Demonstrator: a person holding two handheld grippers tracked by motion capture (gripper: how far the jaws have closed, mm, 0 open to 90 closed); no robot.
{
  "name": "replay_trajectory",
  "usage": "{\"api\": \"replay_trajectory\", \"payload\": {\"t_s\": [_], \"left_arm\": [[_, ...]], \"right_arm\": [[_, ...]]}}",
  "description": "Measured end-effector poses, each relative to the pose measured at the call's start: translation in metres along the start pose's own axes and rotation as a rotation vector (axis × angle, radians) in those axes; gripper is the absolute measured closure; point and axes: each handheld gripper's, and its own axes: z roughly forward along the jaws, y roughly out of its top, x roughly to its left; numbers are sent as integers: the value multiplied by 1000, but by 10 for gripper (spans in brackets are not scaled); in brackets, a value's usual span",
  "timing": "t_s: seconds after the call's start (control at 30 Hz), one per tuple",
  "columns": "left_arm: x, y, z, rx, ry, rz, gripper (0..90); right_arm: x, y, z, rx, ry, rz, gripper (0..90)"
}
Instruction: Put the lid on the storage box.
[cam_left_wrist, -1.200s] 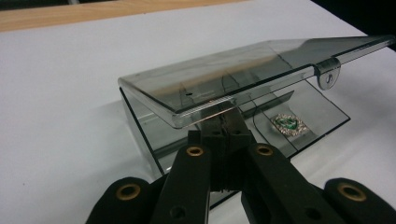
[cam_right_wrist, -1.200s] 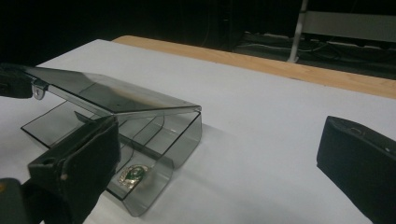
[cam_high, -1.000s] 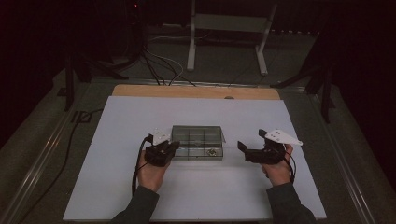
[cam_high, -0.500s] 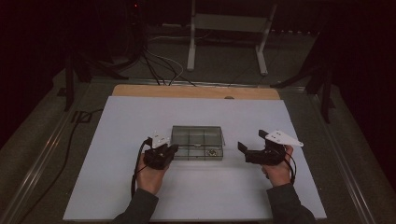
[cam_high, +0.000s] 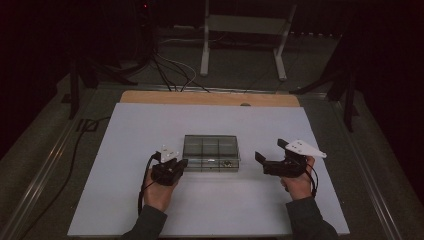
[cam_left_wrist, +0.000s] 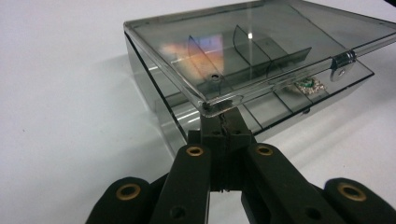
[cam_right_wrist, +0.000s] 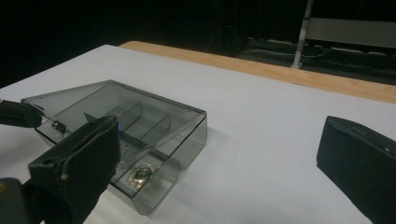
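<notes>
While the smoky clear plastic compartment box (cam_high: 210, 153) sits roughly mid-table on the white table sheet (cam_high: 125, 130), the left gripper (cam_high: 181, 164) is parked right at its near left corner, held in the person's left hand (cam_high: 159, 192). From the left gripper view you can see the two black jaws pressed together with nothing between them, their tips tucked just under the corner of the box's hinged clear lid (cam_left_wrist: 261, 44), which is lifted a little off the base along that edge. Inside the box there are thin clear dividers (cam_left_wrist: 243, 46) splitting it into compartments, and a small greenish sparkly piece (cam_left_wrist: 308, 85) lies in one of the compartments along the near side, close to the little metal clasp (cam_left_wrist: 342, 65) on the lid's edge. Moving right, the right gripper view shows that same piece (cam_right_wrist: 141, 174) in the near corner compartment, with the lid tilted up over it. Over on the right, the right gripper (cam_high: 269, 156) sits in the person's right hand (cam_high: 297, 182), off to the right of the box and not touching it; its jaws are spread wide apart with nothing in them, pointing toward the box. A strip of bare wooden table edge (cam_high: 210, 98) runs along the far side of the sheet.
</notes>
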Motion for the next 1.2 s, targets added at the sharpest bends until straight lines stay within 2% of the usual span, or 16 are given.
{"api": "replay_trajectory", "payload": {"t_s": [1.2], "left_arm": [[8,-20,-6,40,-3,-3,900]], "right_arm": [[-2,-4,-2,2,-1,7,1]]}}
